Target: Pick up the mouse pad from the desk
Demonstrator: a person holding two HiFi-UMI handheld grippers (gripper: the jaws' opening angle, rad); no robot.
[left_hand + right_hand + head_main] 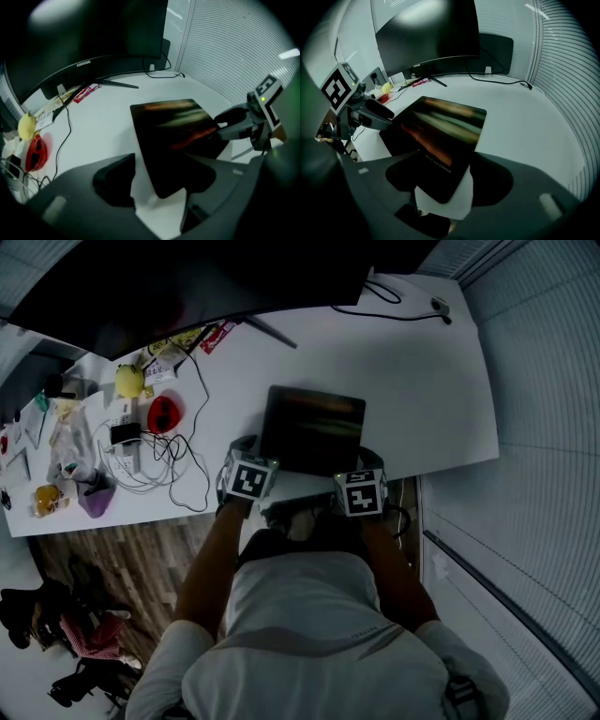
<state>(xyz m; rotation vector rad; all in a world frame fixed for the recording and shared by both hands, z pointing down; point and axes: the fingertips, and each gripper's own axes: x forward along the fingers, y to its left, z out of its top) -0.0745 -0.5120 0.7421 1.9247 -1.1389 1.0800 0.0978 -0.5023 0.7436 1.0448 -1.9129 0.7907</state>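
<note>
The mouse pad (314, 427) lies flat on the white counter (422, 381), close to its front edge and right in front of the person. It is a dark rectangle with rounded corners. From the head view its slightly longer side runs left to right, about parallel to the counter's front edge, and the far edge points toward the monitor (187, 287).

The left gripper (246, 451) sits at the pad's near left corner and the right gripper (367, 465) at its near right corner, so the pad's near edge spans between them.

In the left gripper view the fingers (115, 180) stand wide apart, and the near corner of the mouse pad (173, 136) lies in the gap, up against the right-hand finger and clear of the left-hand one. Nothing is clamped.

In the right gripper view the fingers (492, 180) are also spread wide. A corner of the mouse pad (440, 131) reaches in between them, overlapping the left-hand finger, with bare counter showing beside the other.

Farther left on the counter are a red object (164, 413), a yellow fruit (129, 381) and a tangle of cables (169, 460), all well apart from the pad
</note>
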